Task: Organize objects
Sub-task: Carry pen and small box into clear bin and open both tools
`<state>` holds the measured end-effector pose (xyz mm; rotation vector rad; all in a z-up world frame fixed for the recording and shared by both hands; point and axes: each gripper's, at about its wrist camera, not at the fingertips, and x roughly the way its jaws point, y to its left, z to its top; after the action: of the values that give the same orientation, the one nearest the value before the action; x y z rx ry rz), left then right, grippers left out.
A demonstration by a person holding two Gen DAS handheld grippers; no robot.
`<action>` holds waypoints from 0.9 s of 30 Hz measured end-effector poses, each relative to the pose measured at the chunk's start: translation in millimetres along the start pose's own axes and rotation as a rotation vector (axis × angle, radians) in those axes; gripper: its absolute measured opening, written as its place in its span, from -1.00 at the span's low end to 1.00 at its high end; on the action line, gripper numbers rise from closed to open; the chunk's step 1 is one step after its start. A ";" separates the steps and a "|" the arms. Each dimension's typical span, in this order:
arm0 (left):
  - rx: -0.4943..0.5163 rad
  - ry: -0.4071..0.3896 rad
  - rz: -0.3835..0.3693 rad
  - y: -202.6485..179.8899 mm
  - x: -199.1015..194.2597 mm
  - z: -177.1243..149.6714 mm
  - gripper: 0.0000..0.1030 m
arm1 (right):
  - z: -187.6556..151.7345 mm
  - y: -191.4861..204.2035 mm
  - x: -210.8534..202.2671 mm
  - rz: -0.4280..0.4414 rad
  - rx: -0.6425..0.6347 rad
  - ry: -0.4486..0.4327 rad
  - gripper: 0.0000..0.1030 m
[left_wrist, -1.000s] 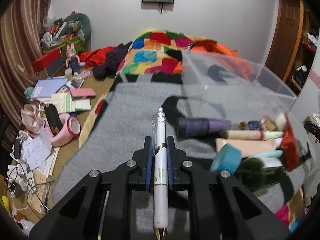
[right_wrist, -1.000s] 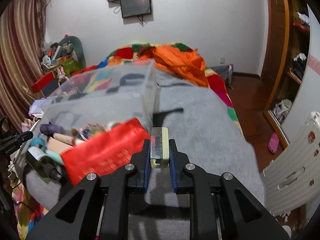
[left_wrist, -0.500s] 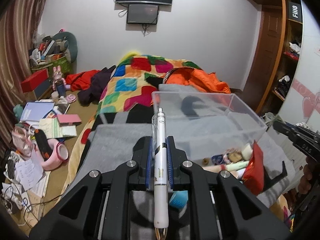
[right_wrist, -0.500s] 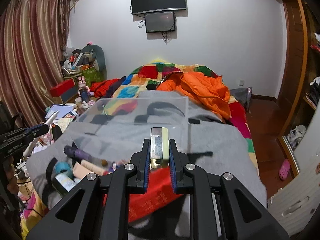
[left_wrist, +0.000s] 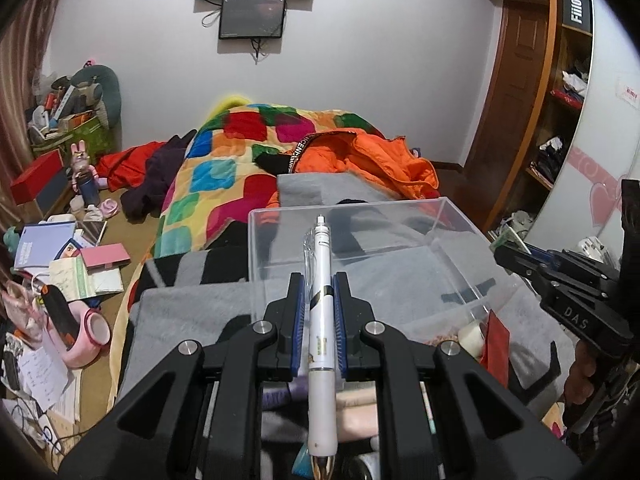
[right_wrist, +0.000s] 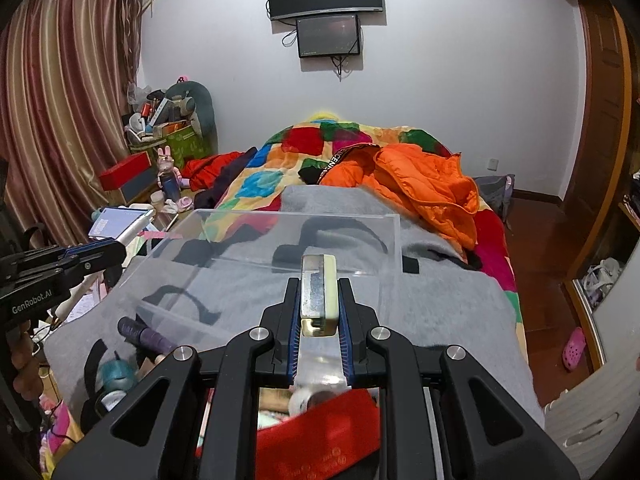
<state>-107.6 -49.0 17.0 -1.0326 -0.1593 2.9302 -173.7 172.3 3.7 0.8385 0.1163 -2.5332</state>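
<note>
L gripper [left_wrist: 318, 300] clamped on white pen [left_wrist: 320, 312], lengthwise so it won't roll | R gripper [right_wrist: 319, 312] pinching small pale block [right_wrist: 319, 290] | both over clear box [left_wrist: 360, 248] on bed, prob. for drop-in

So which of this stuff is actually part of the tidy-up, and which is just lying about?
In the job:
- white pen, in left gripper
- small yellowish block, in right gripper
- clear box

Lying about:
- orange jacket
- patchwork quilt
- papers on floor
</note>
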 end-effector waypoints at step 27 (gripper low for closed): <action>0.092 0.262 -0.004 -16.0 121.8 18.1 -0.75 | 2.1 14.1 83.2 -0.024 -0.082 0.200 -0.71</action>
<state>-213.9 -27.0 -43.3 -1.3817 -0.0187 2.7344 -227.1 125.7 -42.2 1.0607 0.2942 -2.4423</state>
